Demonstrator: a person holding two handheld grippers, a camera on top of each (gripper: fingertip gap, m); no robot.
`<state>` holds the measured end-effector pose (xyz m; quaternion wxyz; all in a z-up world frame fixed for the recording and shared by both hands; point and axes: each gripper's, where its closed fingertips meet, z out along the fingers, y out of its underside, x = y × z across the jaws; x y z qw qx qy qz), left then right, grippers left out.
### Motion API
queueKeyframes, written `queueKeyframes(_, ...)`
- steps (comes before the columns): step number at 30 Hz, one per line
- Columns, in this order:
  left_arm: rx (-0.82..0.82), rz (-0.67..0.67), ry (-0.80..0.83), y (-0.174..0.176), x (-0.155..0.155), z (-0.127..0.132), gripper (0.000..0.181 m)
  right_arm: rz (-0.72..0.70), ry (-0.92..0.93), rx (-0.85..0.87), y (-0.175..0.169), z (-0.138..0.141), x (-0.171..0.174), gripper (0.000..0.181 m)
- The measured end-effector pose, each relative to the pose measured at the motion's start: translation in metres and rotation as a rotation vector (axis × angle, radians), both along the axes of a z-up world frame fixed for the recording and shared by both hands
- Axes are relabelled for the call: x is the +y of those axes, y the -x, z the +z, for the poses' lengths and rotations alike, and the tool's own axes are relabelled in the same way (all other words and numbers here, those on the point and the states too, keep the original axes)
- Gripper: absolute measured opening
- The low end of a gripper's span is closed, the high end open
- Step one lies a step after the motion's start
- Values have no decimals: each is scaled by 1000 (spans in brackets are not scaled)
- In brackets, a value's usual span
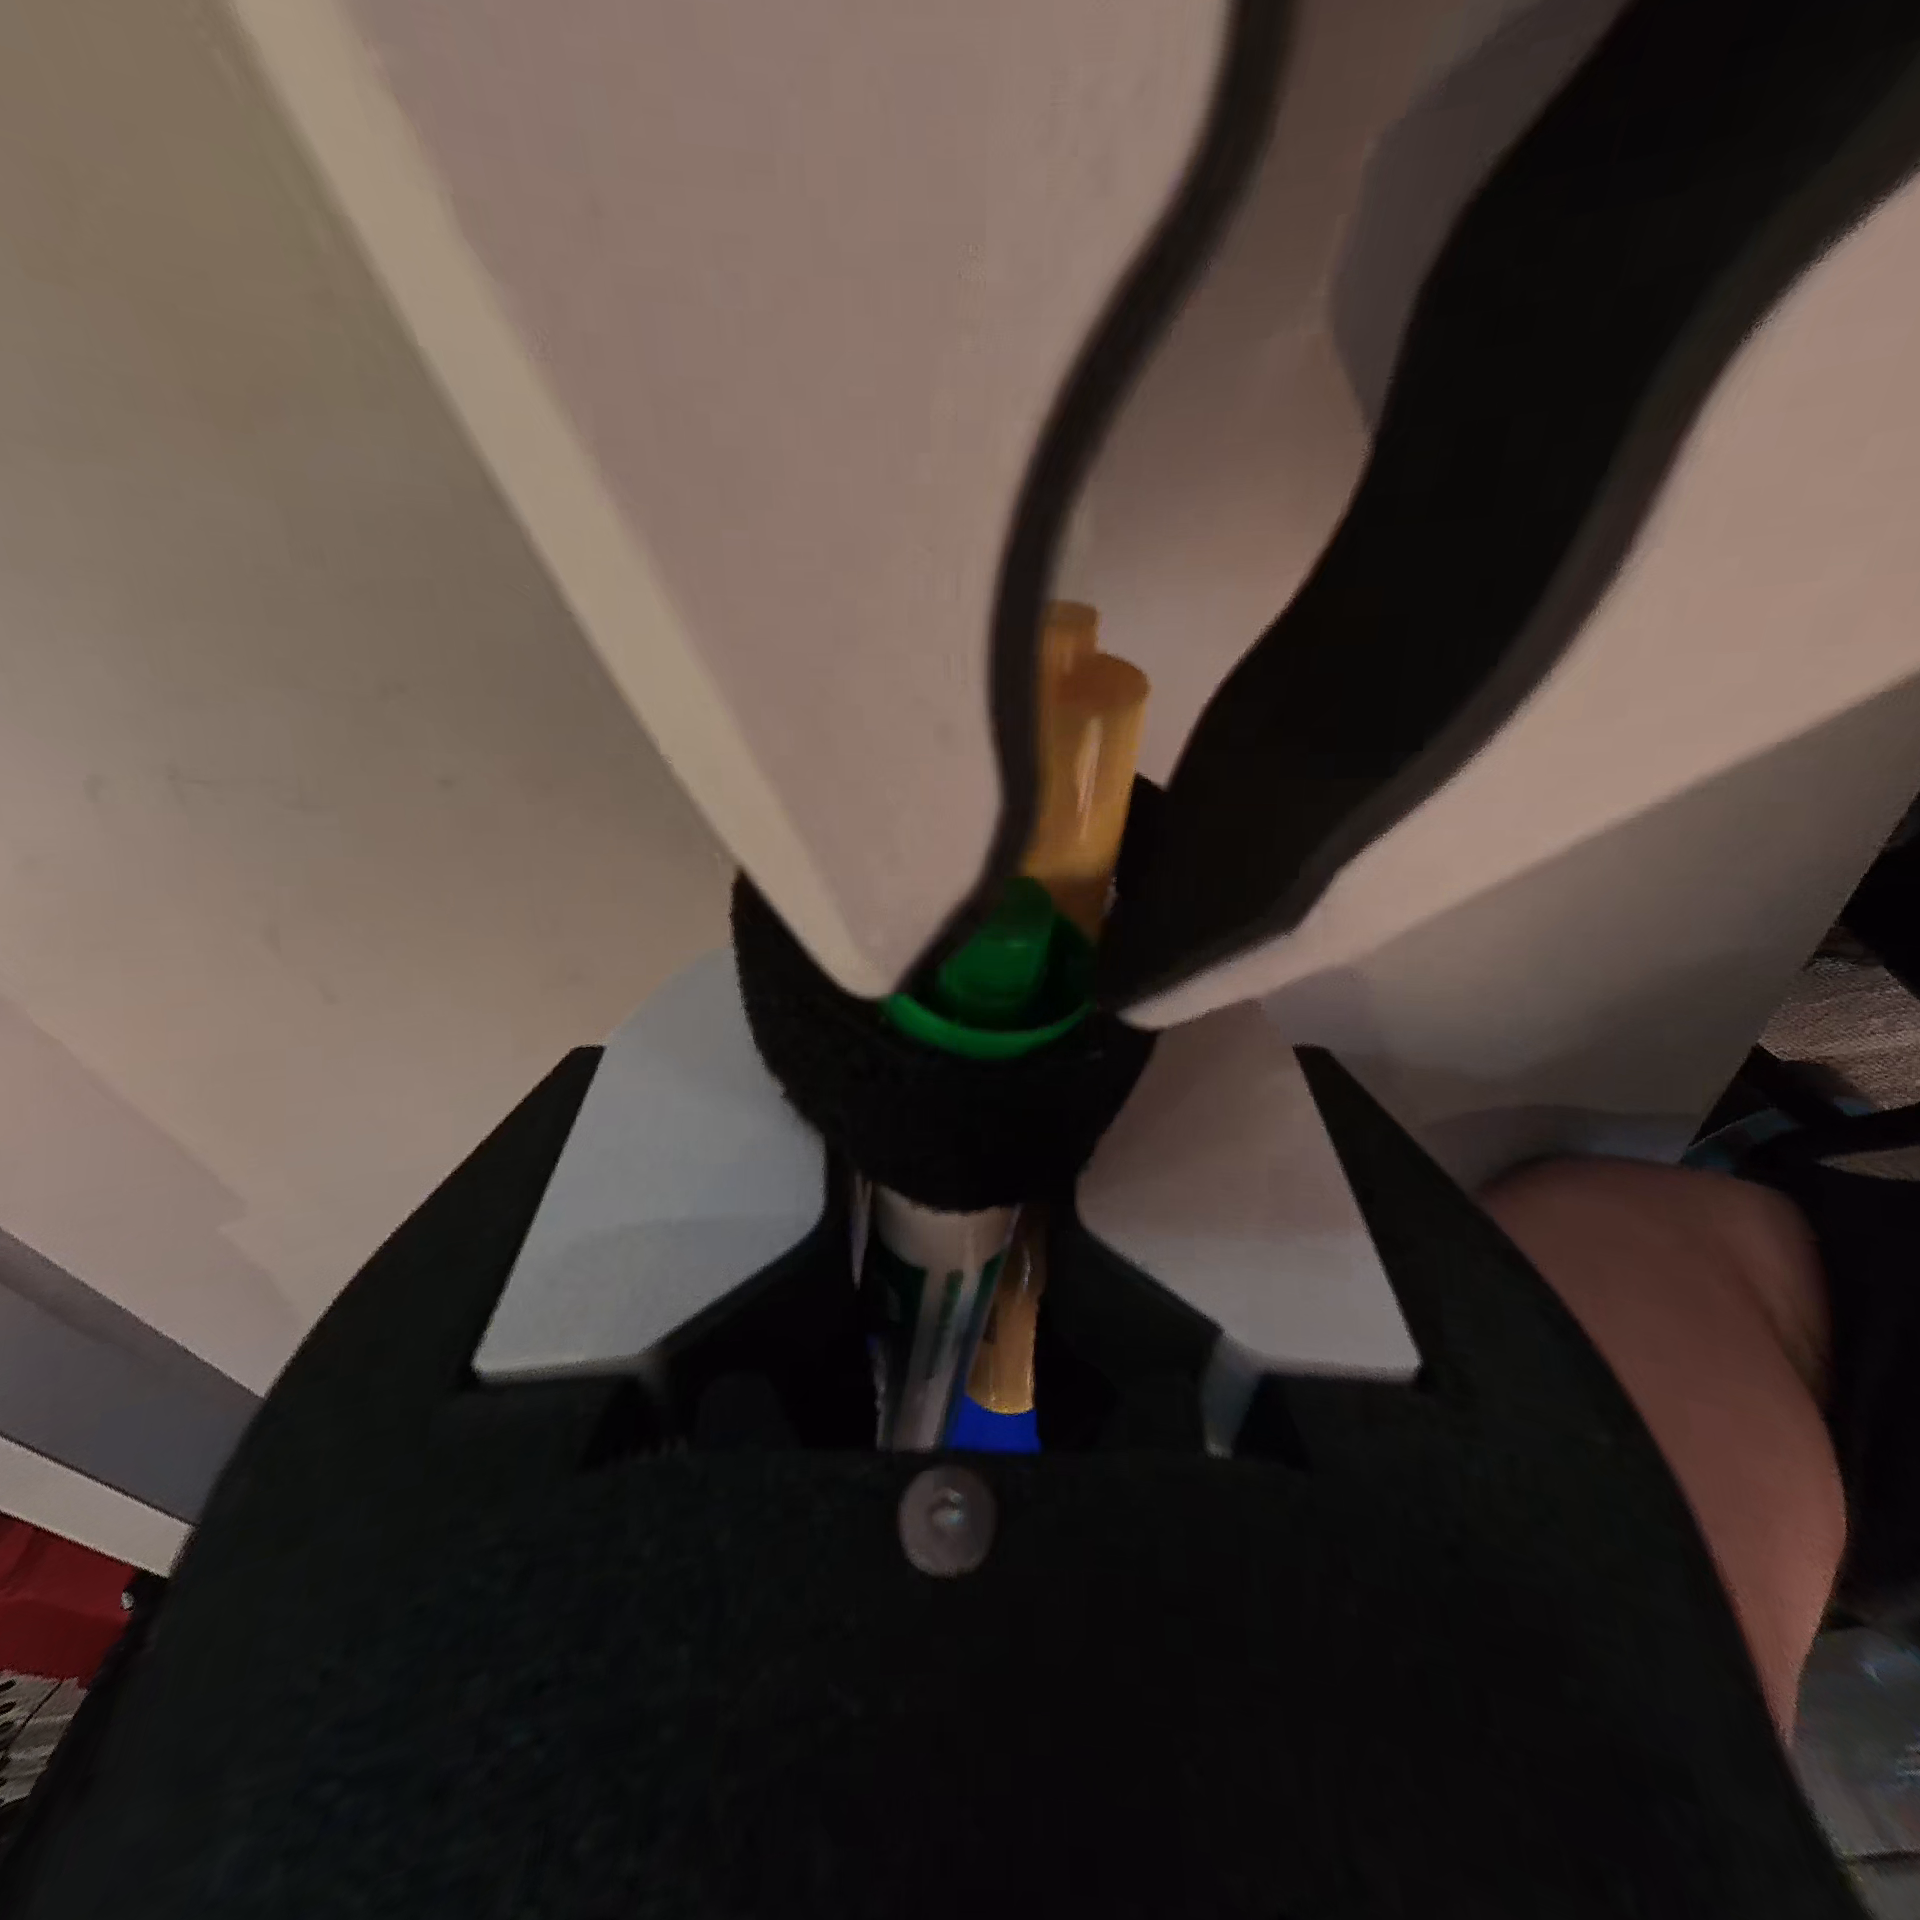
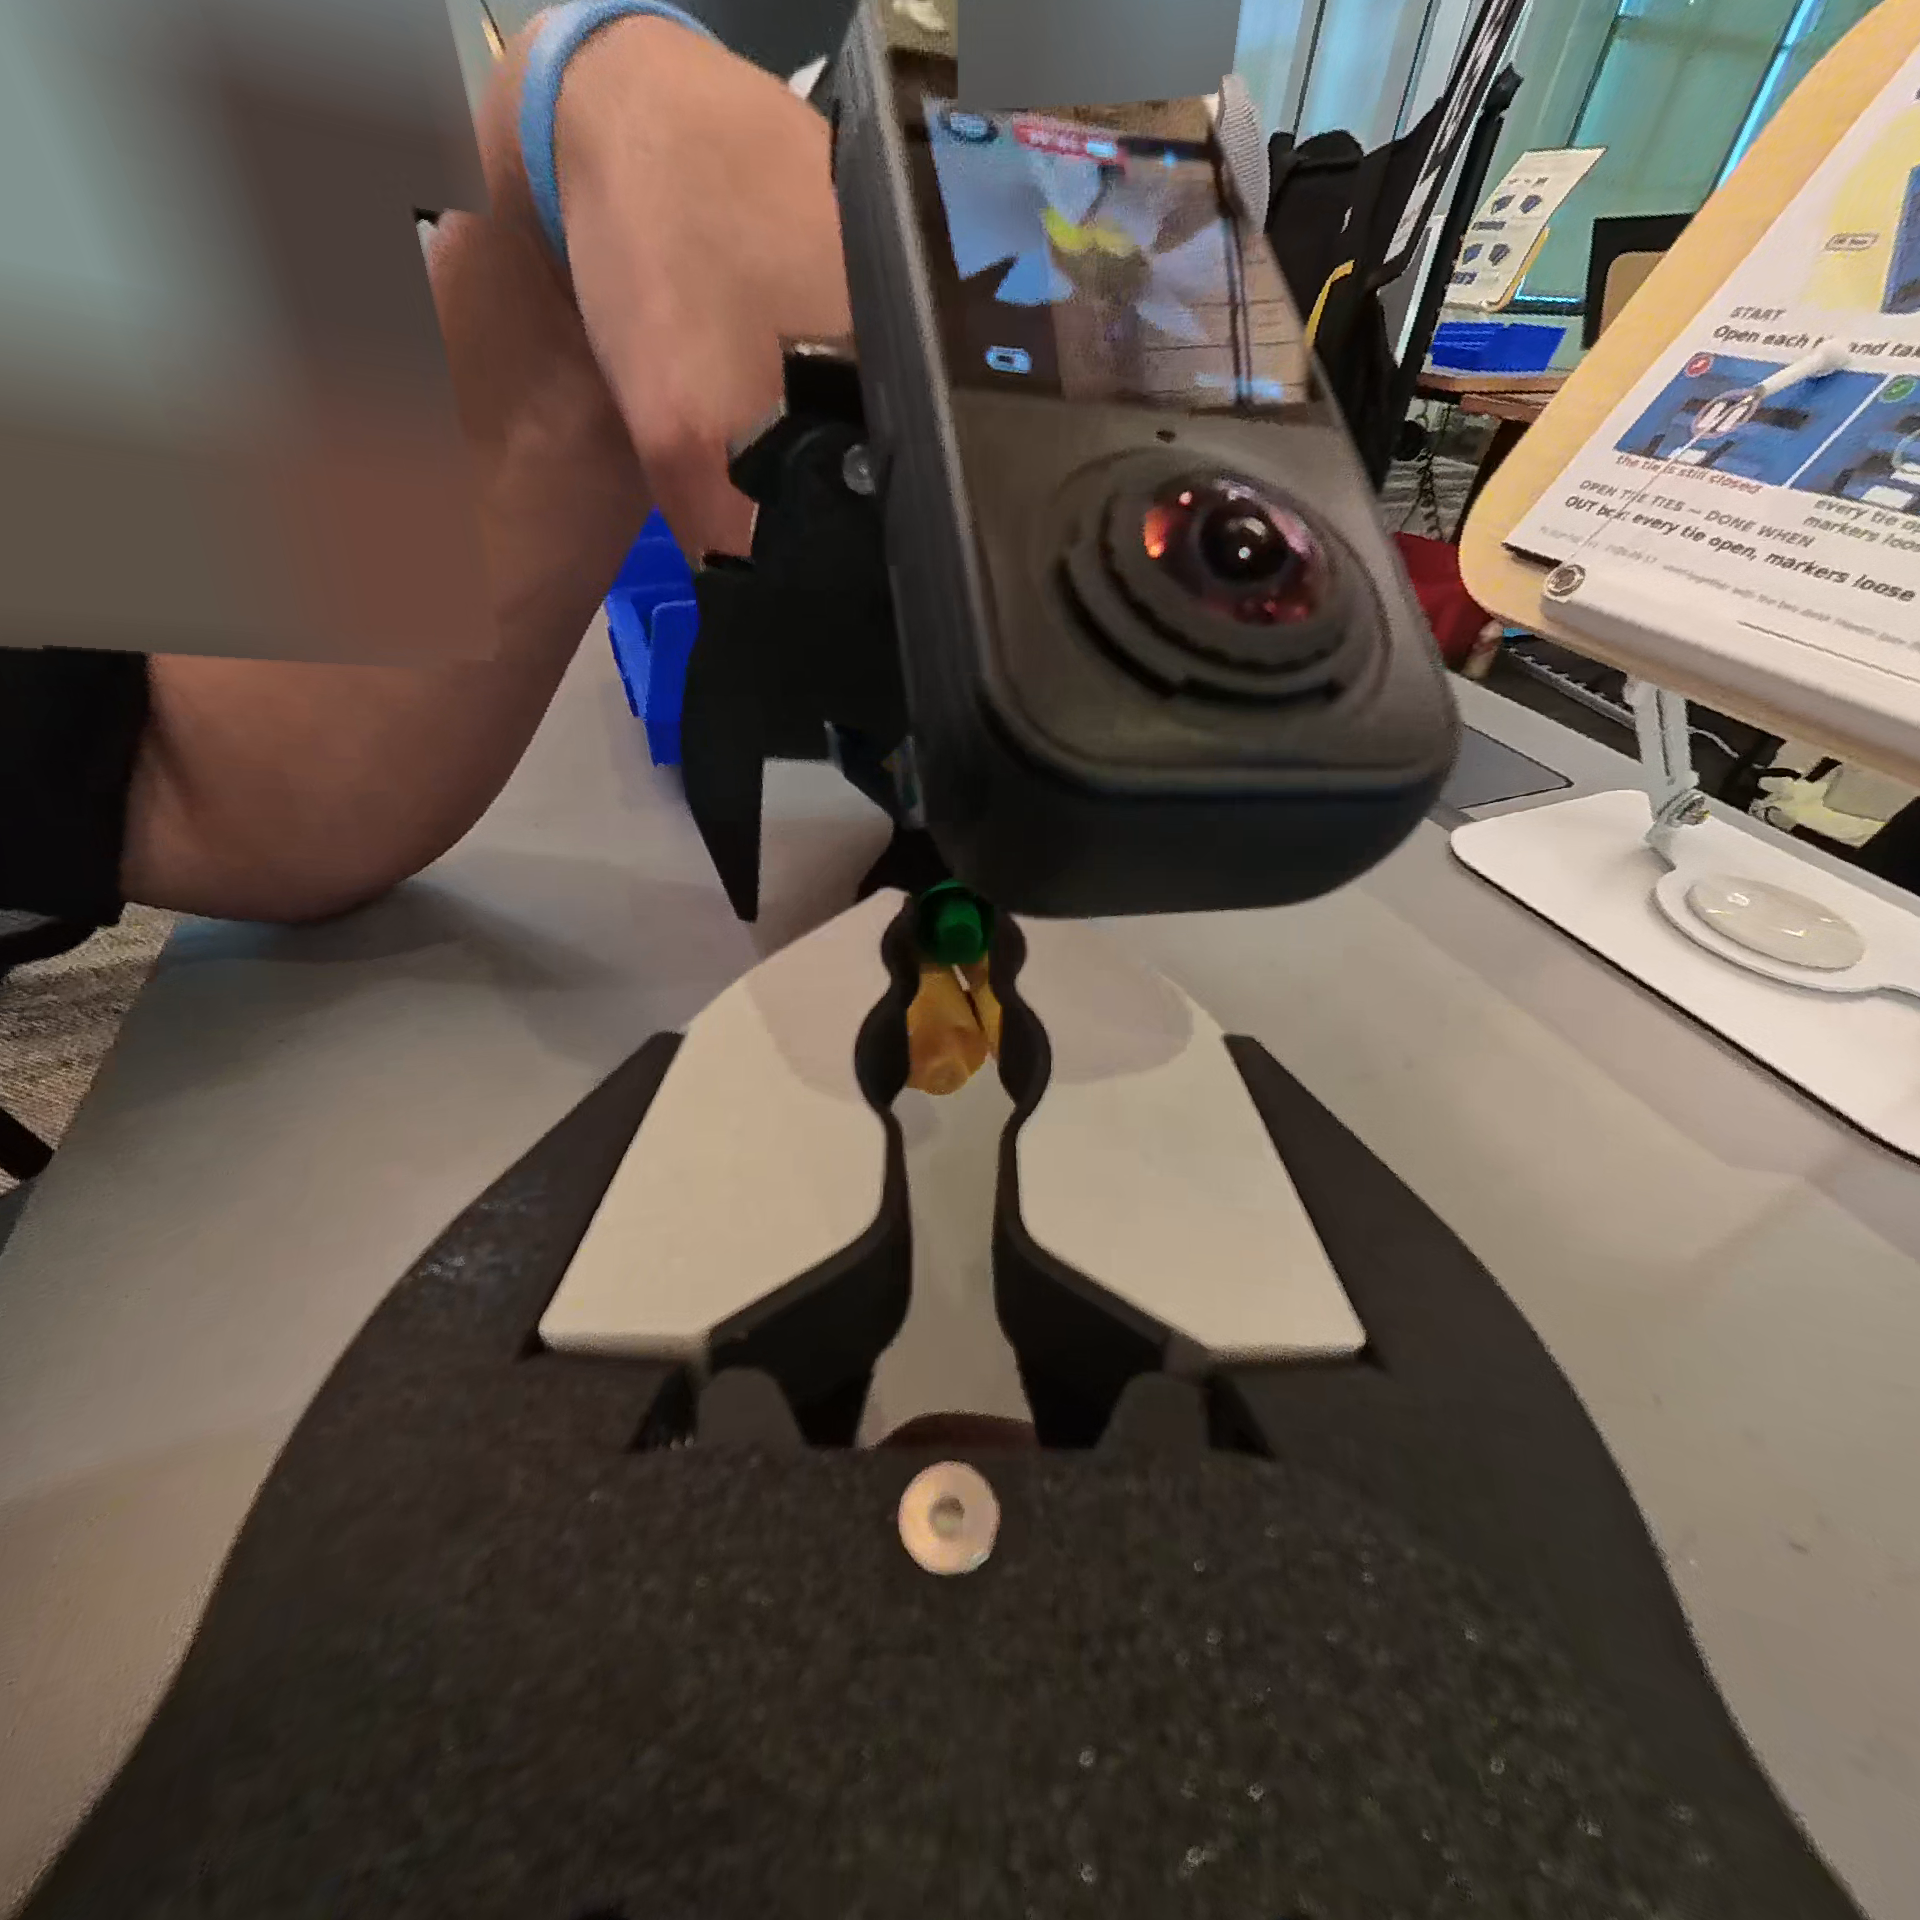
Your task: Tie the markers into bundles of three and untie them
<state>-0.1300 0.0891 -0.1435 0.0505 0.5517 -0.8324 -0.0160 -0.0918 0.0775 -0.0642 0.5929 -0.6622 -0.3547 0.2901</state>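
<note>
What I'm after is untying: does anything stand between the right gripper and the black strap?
Nothing separate. The right gripper is shut on the orange markers just beyond the black strap; only the green marker tip lies between. The left gripper holds the bundle behind the strap.

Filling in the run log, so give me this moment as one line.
left gripper: shut on marker bundle | black strap: wrapped round bundle | right gripper: shut on yellow markers | stage: strap on

Grey table [image 2: 1351, 1091]: white stand base [image 2: 1558, 883] at right, blue bin [image 2: 649, 644] behind, prob. resting on it.
</note>
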Motion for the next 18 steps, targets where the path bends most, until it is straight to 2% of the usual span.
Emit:
queueKeyframes(16, -2, -1, 8, 1, -1, 1, 41, -2, -38, -40, -9, 3, -4, 7)
queueKeyframes(18, -5, -2, 9, 1, -1, 1, 40, -6, -42, -34, -10, 4, -3, 17)
